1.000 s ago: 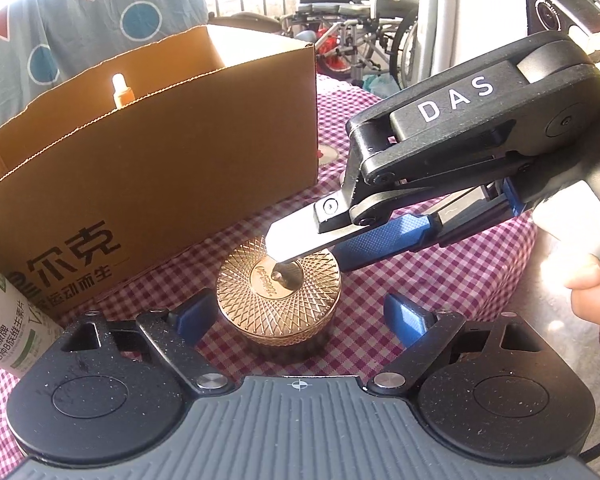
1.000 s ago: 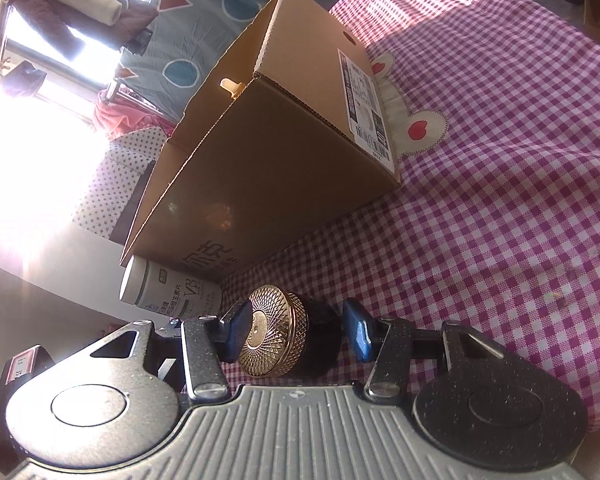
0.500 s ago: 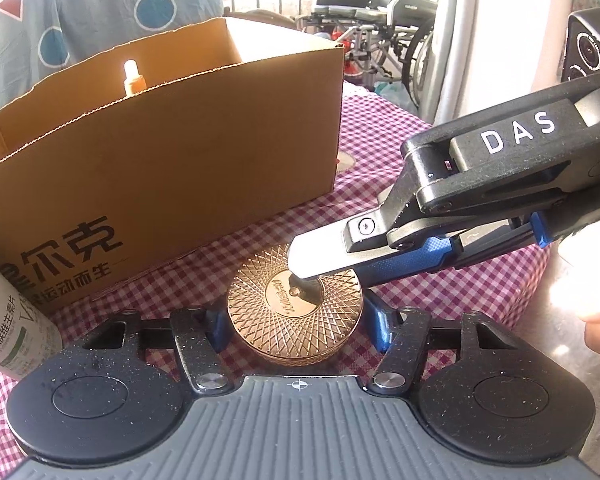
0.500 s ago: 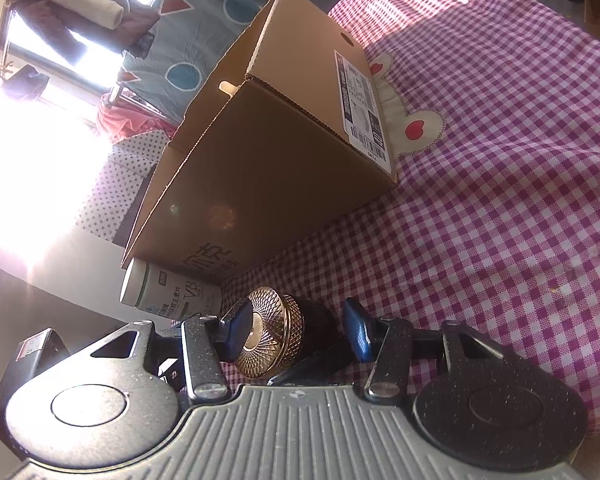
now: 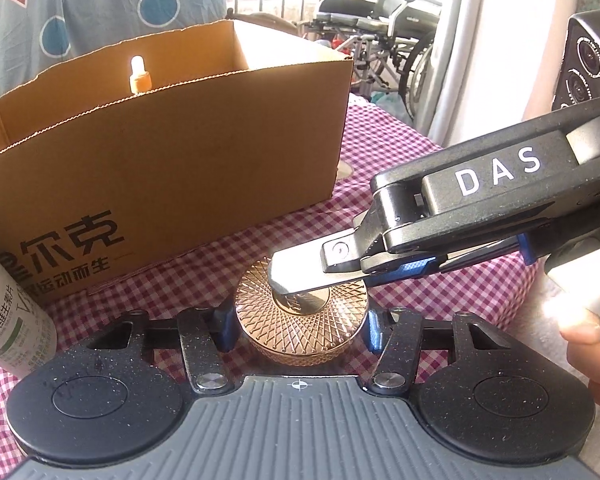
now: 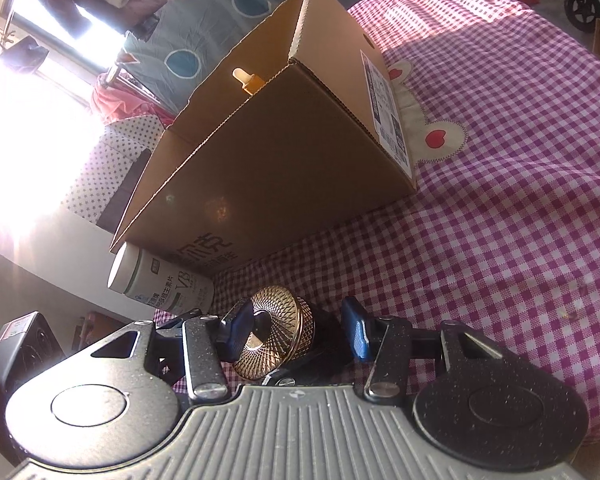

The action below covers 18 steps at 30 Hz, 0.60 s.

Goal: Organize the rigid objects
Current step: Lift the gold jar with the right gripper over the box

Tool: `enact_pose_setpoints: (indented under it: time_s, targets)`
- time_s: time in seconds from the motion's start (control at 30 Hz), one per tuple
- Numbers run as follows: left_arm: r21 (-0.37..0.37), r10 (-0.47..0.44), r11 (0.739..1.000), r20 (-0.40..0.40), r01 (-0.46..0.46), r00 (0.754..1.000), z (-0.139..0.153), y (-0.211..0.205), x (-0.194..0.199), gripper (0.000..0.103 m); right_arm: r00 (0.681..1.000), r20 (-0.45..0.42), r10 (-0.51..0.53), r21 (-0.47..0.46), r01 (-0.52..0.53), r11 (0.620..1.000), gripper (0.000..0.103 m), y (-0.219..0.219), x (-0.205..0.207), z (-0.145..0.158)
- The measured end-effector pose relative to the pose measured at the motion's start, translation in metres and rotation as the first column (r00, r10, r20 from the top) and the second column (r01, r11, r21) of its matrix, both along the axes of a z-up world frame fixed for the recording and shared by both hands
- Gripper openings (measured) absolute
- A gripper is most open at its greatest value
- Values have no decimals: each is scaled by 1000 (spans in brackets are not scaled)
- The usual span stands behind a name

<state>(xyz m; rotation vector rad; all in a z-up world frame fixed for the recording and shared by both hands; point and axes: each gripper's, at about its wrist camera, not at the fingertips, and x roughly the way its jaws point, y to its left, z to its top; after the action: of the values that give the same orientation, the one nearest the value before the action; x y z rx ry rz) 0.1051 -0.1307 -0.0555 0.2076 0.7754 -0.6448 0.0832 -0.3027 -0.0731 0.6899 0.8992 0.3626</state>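
A: Where is the gold-lidded jar (image 5: 302, 314) found?

B: On the checked cloth (image 6: 500, 184), just before the cardboard box (image 5: 172, 184); it is straddled at its sides by the left gripper (image 5: 298, 330), whose fingers are closing on it; it is clamped top and bottom by the right gripper (image 6: 296, 332).

A: Its axis?

B: Upright; the box lies beyond.

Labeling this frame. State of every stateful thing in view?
gold-lidded jar: upright on the cloth, lid on
left gripper: closing, jar between its pads
right gripper: clamped top and bottom on the jar
cardboard box: open-topped
dropper bottle: upright inside the box
white bottle: upright, capped
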Motion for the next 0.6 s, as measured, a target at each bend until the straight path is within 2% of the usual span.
enact_pose_setpoints:
  time_s: [0.33,0.6]
  targets:
    - [-29,18,999,24,-17,1000,17,19,-13,56,999,40,19,-29,-18,999,51,23,-2,23]
    - [-72,72,995,123,-64,990,70,39,-21,56,981,179,80,-73,-68,995,51,44,6,82]
